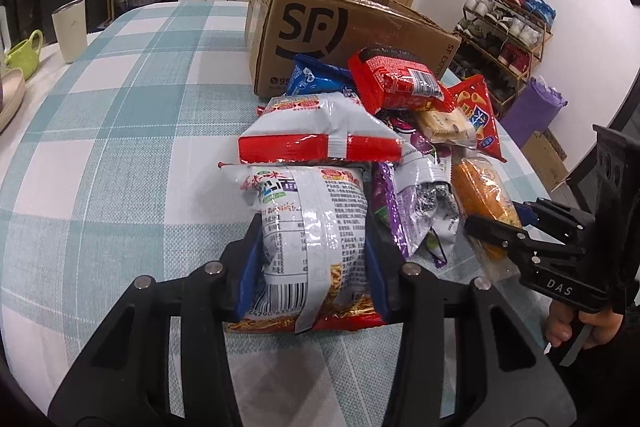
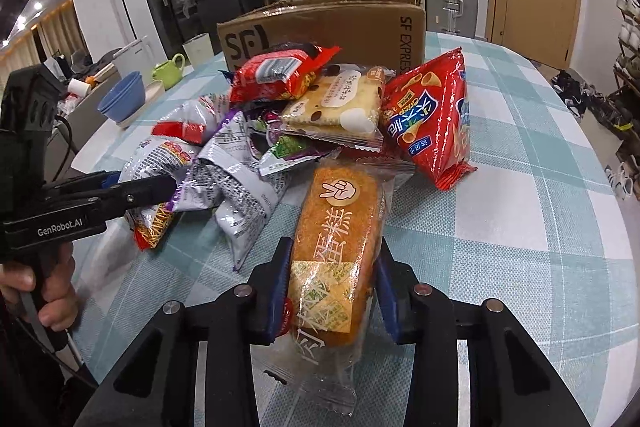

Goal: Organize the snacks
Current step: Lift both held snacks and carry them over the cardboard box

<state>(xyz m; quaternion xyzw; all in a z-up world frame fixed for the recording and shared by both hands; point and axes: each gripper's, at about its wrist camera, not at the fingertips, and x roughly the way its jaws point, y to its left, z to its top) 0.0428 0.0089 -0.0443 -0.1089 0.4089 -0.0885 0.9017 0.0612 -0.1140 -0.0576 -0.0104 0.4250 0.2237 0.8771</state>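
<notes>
Both grippers sit at the near edge of a snack pile on a checked tablecloth (image 1: 120, 107); L gripper (image 1: 312, 259) is clenched on a white noodle packet (image 1: 316, 227), blue pads pressing both its sides, packet lying lengthwise w/ its barcode end toward the camera; R gripper (image 2: 332, 287) is clamped on a wrapped orange cake (image 2: 340, 243), pads against both long sides, clear wrapper end sticking out toward the camera. Rest of pile lies behind: a 2nd white-and-red noodle packet (image 1: 320, 135) just beyond the held one, red packet (image 2: 276, 71) on top, cracker pack (image 2: 336, 107) beneath it, red cone-snack bag (image 2: 432, 119) at right, purple-and-silver bags (image 2: 236, 163) in the middle. Open SF cardboard box (image 1: 320, 27) stands just behind the pile; green mug (image 1: 24, 55) & cream tumbler (image 1: 70, 27) well apart, far left.
</notes>
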